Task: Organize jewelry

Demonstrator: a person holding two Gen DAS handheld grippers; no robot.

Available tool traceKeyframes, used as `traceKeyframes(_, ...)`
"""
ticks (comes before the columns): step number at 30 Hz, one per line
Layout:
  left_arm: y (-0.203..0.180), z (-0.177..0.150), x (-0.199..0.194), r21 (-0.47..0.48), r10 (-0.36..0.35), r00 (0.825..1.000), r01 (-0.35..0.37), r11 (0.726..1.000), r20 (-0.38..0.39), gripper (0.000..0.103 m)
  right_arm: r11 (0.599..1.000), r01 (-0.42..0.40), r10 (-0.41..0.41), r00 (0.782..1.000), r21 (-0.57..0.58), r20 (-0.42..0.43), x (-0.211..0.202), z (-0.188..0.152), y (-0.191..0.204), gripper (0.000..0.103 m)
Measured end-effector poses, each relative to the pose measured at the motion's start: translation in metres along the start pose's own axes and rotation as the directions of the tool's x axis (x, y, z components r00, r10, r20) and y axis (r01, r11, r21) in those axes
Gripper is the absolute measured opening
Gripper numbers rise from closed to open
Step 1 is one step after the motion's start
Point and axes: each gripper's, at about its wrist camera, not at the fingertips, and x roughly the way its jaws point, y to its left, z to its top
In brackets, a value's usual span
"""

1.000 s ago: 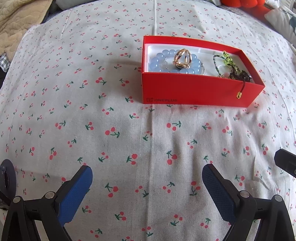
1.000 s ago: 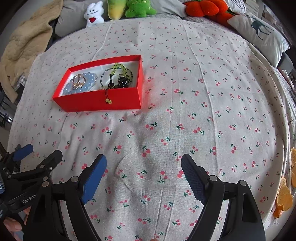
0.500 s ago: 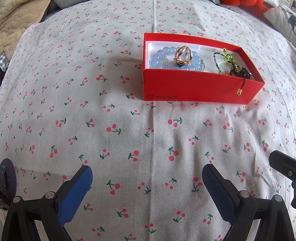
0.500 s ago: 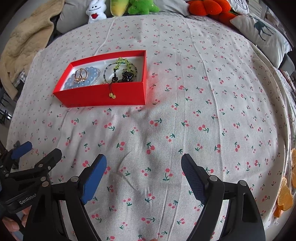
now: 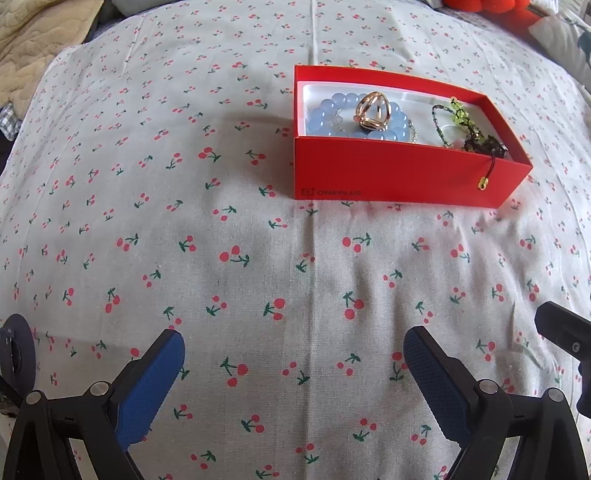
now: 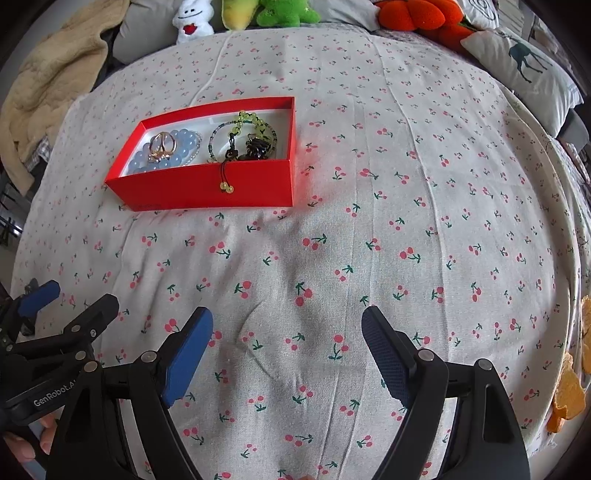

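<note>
Both hand-held grippers (image 5: 293, 363) (image 6: 287, 341) open, w/o load

My left gripper (image 5: 293, 373) hangs over the cherry-print bedsheet (image 5: 236, 229) with its jaws spread wide and nothing between them. Ahead and to the right sits the red box (image 5: 399, 170), holding a blue bead bracelet (image 5: 325, 118) topped by a gold ring (image 5: 373, 110), with a green bead strand (image 5: 458, 116) beside them.

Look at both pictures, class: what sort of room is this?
Most likely a bedroom. The red box of jewelry sits on a bed under a cherry-print sheet, with plush toys and a pillow along its far edge.
</note>
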Motion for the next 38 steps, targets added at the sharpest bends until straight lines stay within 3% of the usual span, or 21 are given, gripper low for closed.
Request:
traceKeyframes(27, -0.0019, 0.0002, 0.0029, -0.002, 0.009, 1.000, -0.009, 1.000, -0.013, 0.098, 1.000, 0.009, -0.009, 1.000, 0.020, 0.017, -0.0042, -0.0013, -0.0010, 0.085)
traceKeyframes(38, -0.0001, 0.0024, 0.0062, -0.003, 0.003, 1.000, -0.003, 1.000, -0.007, 0.098, 0.998, 0.050, -0.051, 0.998, 0.033, 0.038, 0.0041, 0.0040, 0.0031, 0.085)
